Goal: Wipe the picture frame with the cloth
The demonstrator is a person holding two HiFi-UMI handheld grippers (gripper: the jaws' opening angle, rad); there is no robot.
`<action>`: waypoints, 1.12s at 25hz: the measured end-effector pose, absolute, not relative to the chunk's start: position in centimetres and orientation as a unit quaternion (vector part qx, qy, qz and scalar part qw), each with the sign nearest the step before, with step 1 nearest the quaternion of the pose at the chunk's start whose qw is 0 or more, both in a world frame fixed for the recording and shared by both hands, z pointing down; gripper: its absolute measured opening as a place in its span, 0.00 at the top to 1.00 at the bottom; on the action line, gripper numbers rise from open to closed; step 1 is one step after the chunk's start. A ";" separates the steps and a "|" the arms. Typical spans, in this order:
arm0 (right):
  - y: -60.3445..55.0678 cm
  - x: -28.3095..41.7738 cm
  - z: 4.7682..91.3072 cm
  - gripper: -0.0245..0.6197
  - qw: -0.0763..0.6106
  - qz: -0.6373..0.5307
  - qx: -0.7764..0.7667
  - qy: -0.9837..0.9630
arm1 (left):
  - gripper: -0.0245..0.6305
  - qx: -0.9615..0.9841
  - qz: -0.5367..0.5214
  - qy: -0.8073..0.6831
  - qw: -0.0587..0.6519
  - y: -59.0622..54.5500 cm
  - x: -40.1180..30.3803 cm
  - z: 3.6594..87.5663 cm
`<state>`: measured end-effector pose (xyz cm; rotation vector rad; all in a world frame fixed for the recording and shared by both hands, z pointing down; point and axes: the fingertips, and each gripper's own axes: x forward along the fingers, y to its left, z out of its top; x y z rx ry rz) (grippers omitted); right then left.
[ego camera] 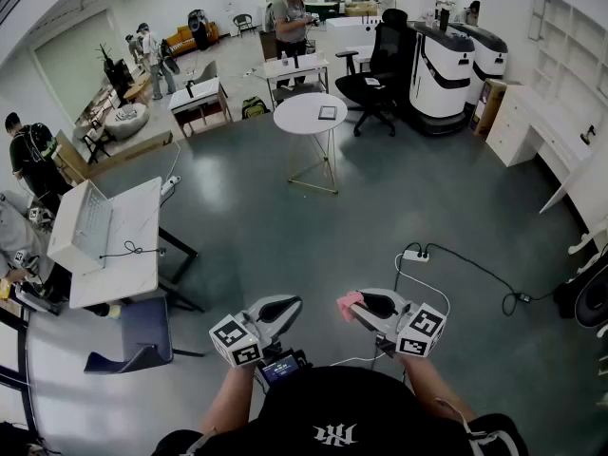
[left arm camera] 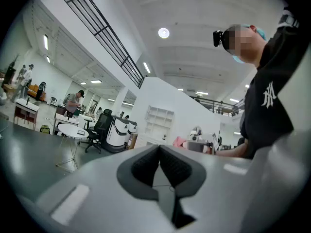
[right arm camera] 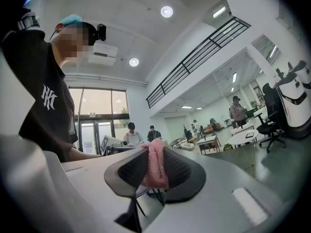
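**Right gripper clenched on the cloth, well short of the round table**

Held level in front of the person, the right gripper had its pads pressed on a fold of pink cloth. The cloth sat bunched between the pads and stood a little above the fingertips. Beside it, the left gripper was closed tight on nothing, pad against pad. Both were on the near side of the round table and well apart from it, with bare grey floor between. A white power strip lay on that floor, nearer than the table and to its right.

The cloth looked like an open knit: light, limp and easy to crush. It seemed likely to fold over itself rather than lie flat. Only a small tuft showed past the pads, so the wiping face would probably be narrow unless more was let hang.

On the round table's top, toward its right side, lay a small dark square, most likely the picture frame. It was too small to tell its face or material. I judged it flat, stiff and light, apt to slide on the smooth top under a wipe, and possibly glazed and so fragile. The free left gripper would best steady it by an outer edge or corner, not by the face. Beyond the table, to its right, stood a black office chair.
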<state>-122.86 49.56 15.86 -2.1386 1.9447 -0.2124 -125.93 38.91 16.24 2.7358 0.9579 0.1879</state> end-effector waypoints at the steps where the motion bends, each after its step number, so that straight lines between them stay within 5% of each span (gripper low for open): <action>1: 50.3 -122.9 16.1 0.84 0.119 -0.077 -0.732 0.666 | 0.96 0.933 0.070 0.331 0.119 39.9 -125.6 16.6; 28: 59.1 -115.2 22.6 0.83 0.110 -0.119 -0.722 0.673 | 0.96 0.917 0.135 0.343 0.151 50.1 -116.3 22.1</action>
